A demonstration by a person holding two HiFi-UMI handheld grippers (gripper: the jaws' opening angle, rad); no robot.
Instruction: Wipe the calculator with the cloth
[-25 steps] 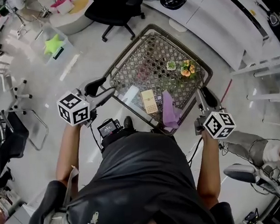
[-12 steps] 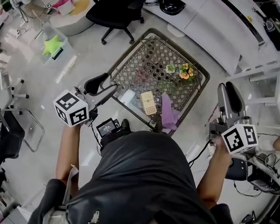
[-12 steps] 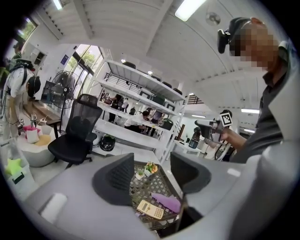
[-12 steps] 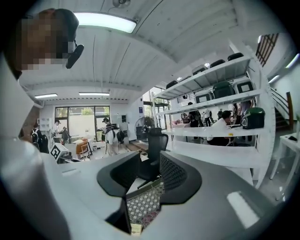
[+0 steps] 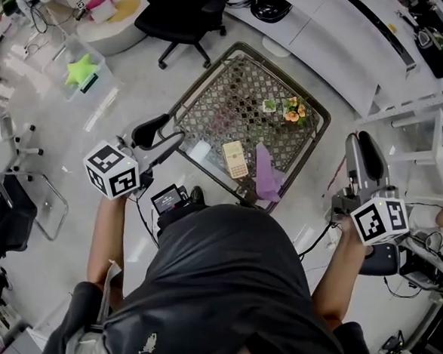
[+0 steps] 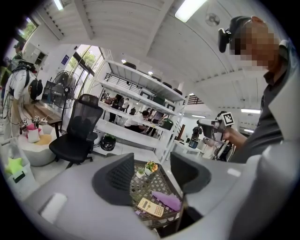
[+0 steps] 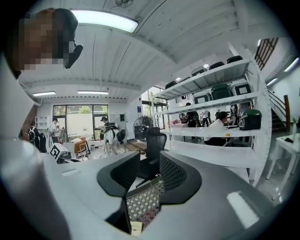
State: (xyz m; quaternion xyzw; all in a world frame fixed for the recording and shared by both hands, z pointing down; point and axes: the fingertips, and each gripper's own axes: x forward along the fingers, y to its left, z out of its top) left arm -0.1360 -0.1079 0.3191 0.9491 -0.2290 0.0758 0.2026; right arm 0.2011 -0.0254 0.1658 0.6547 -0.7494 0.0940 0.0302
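The left gripper (image 5: 167,135) and right gripper (image 5: 360,144) are up high, jaws apart and empty. The soft purple cloth (image 5: 265,173) lies beside the flat beige calculator (image 5: 235,158) on the metal mesh bench (image 5: 227,96). The wiping could be coming or done.

Lab-style workspace: white shelving (image 6: 140,79), office chair (image 5: 183,12).

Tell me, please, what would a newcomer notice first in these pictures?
First the metal lattice table at the centre of the head view, with a beige calculator and a purple cloth side by side near the person's side. The left hand-held gripper and the right hand-held gripper hang open and empty, one at each side.
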